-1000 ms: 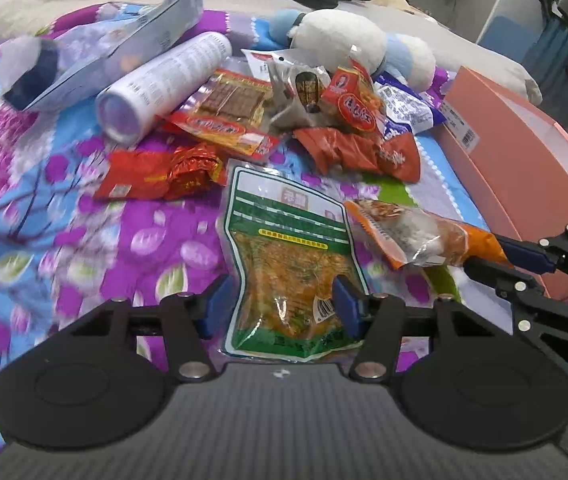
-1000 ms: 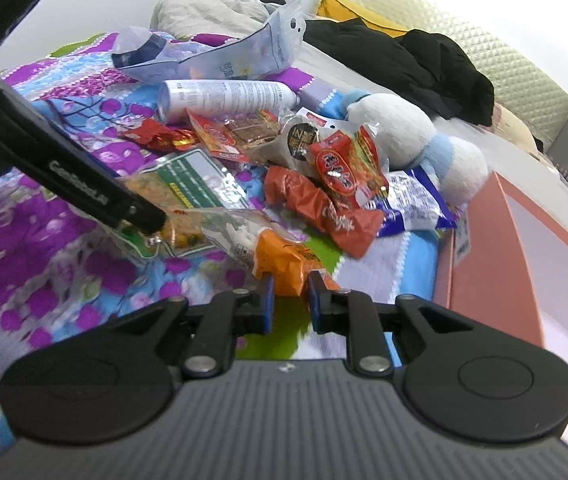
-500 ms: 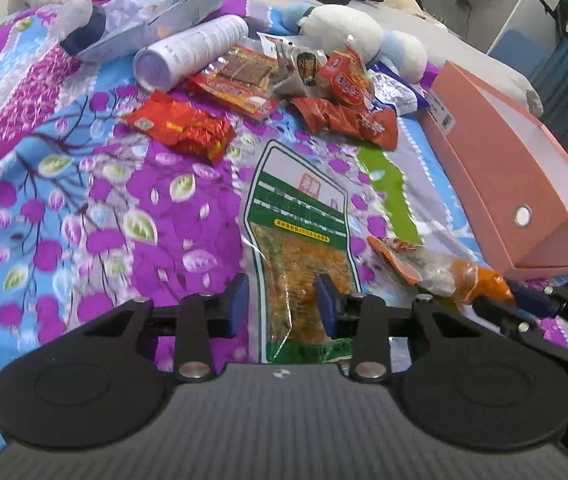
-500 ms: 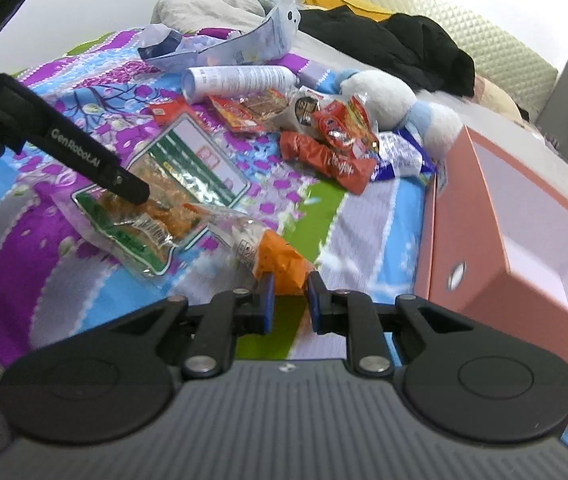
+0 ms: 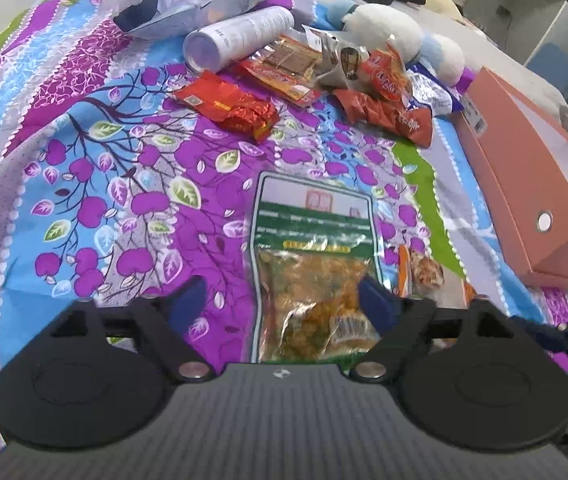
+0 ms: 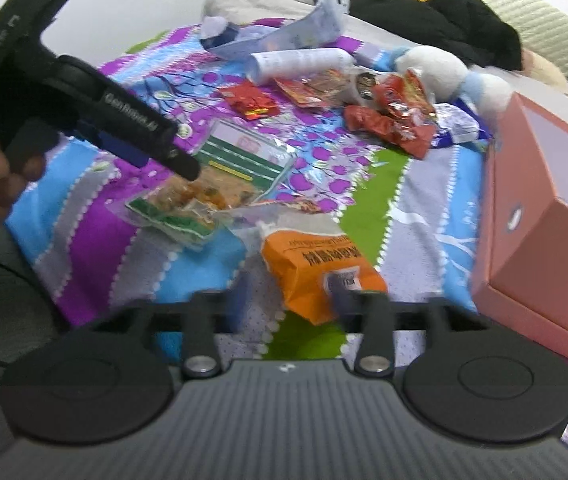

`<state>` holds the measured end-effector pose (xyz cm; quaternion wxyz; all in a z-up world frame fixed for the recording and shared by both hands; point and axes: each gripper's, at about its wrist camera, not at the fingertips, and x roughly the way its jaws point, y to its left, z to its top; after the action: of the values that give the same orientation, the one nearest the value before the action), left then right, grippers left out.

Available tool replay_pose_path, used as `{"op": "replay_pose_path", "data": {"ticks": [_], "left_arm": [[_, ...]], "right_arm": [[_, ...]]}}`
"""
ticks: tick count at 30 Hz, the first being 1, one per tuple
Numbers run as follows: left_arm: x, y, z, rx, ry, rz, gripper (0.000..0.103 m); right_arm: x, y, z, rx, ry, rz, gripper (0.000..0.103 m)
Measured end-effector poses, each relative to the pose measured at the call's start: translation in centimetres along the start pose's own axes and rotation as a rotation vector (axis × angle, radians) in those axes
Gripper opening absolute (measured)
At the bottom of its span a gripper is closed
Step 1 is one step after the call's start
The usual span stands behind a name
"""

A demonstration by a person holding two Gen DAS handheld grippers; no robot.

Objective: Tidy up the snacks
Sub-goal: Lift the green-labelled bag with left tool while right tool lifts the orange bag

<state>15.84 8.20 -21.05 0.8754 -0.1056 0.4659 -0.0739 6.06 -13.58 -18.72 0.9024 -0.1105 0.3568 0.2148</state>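
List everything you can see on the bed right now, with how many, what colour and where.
green snack pouch: 1, green and clear, near bed edge between the left fingers
orange snack bag: 1, orange and clear, beside the pouch, between the right fingers
red foil packet: 1, red, mid-bed
red wrapped snacks: several, red and orange, heaped by the plush
white tube: 1, white, lying on its side behind the heap
pale blue bag: 1, far end
plush toy: 1, white and light blue, behind the heap
pink box: 1, salmon pink, open, right side
bedspread: 1, purple and blue floral
left gripper: open
right gripper: open
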Motion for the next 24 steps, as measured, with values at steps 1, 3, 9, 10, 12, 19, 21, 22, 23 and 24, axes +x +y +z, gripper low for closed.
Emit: {"op": "replay_pose_path", "data": {"ticks": [1, 3, 9, 10, 12, 19, 21, 22, 23, 24], "left_arm": [[0.1, -0.1, 0.2, -0.001, 0.004, 0.002, 0.092], [0.5, -0.4, 0.4, -0.004, 0.013, 0.008, 0.094], [1.8, -0.9, 0.8, -0.026, 0.039, -0.008, 0.094], [2.0, -1.0, 0.8, -0.029, 0.043, -0.012, 0.094], [2.3, -1.1, 0.9, -0.031, 0.05, -0.017, 0.094], [2.9, -1.5, 1.1, -0.025, 0.063, -0.038, 0.094], [3.1, -1.6, 1.1, -0.021, 0.067, -0.037, 0.094], [3.2, -1.7, 1.1, -0.018, 0.07, -0.034, 0.094], [3.3, -1.8, 1.1, -0.014, 0.073, -0.028, 0.094], [3.4, -1.9, 1.1, -0.011, 0.073, -0.025, 0.094]], "right_arm": [[0.0, -0.2, 0.1, -0.006, -0.015, 0.015, 0.078], [0.3, -0.6, 0.3, -0.021, -0.022, 0.04, 0.078], [2.3, -2.8, 1.5, -0.04, -0.023, 0.067, 0.086], [2.7, -3.2, 1.6, -0.036, -0.023, 0.08, 0.088], [3.5, -3.9, 1.8, -0.025, -0.011, 0.109, 0.089], [6.2, -4.9, 1.1, 0.045, 0.045, 0.176, 0.089], [6.6, -4.7, 1.0, 0.035, 0.045, 0.179, 0.092], [6.7, -4.5, 0.9, 0.024, 0.044, 0.173, 0.092], [6.7, -4.4, 0.9, 0.015, 0.039, 0.165, 0.091], [6.7, -4.3, 0.8, 0.013, 0.034, 0.151, 0.088]]}}
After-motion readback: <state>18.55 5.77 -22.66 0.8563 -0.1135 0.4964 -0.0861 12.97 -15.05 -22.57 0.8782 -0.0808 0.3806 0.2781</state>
